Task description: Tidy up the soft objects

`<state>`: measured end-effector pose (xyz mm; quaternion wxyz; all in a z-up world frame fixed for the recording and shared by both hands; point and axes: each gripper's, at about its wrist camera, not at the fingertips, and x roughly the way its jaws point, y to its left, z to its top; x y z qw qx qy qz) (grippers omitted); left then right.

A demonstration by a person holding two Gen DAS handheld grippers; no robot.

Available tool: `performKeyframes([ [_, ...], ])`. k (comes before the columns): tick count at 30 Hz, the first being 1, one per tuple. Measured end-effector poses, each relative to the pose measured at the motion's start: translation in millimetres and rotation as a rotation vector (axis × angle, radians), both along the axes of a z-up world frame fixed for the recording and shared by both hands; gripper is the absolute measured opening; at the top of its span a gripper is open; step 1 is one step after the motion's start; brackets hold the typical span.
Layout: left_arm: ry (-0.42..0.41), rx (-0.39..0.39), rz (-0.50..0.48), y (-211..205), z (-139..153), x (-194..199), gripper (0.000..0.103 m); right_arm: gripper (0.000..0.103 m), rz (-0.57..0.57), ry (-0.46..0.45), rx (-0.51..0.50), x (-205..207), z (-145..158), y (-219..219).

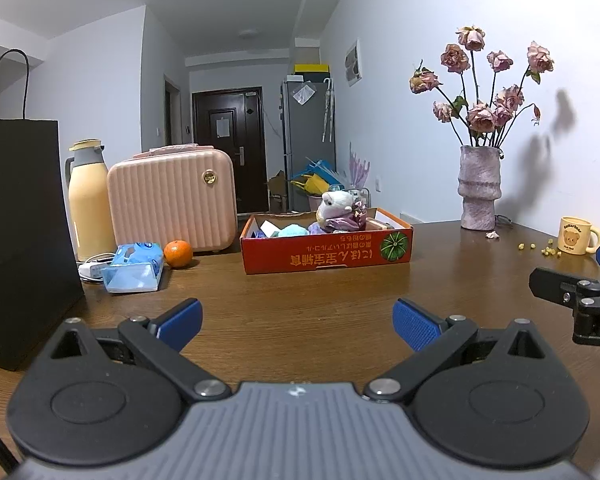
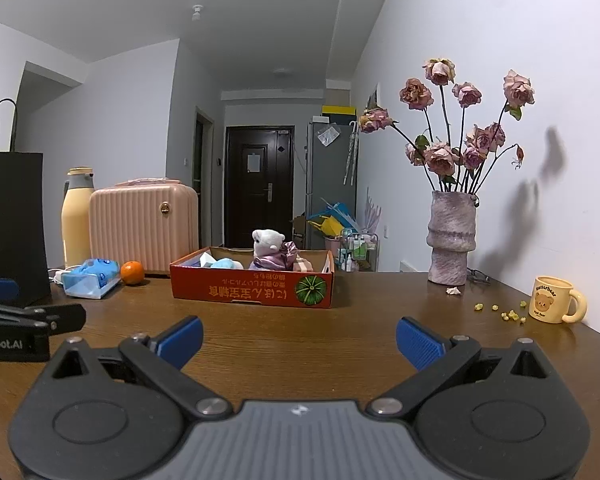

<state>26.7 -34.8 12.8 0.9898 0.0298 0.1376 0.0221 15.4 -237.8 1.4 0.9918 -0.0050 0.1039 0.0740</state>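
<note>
Both the left gripper [image 1: 298, 322] and right gripper [image 2: 299, 340] are spread wide, holding nothing, above the tabletop [image 1: 320, 300]; a plush toy [image 1: 334, 205] sits in the orange box [image 1: 328, 250]

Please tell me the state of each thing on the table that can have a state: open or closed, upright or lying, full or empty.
Left tongs: open, empty.
Right tongs: open, empty.
Red cardboard box: open top, holding soft items.
White plush toy: upright in the box.
Pink ribbed hard case: closed, upright.
Yellow thermos jug: lid on, upright.
Blue tissue pack: lying flat.
Purple ceramic vase: upright, holding wilted roses.
Yellow bear mug: upright; contents not visible.
</note>
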Motion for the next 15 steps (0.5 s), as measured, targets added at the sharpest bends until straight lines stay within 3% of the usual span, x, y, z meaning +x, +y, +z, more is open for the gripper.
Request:
performKeyframes([
  [15,-0.013,0.011,-0.005,-2.6,1.9,-4.0,0.103,0.103,-0.001,-0.008,-0.002,-3.6,1.3,2.3],
])
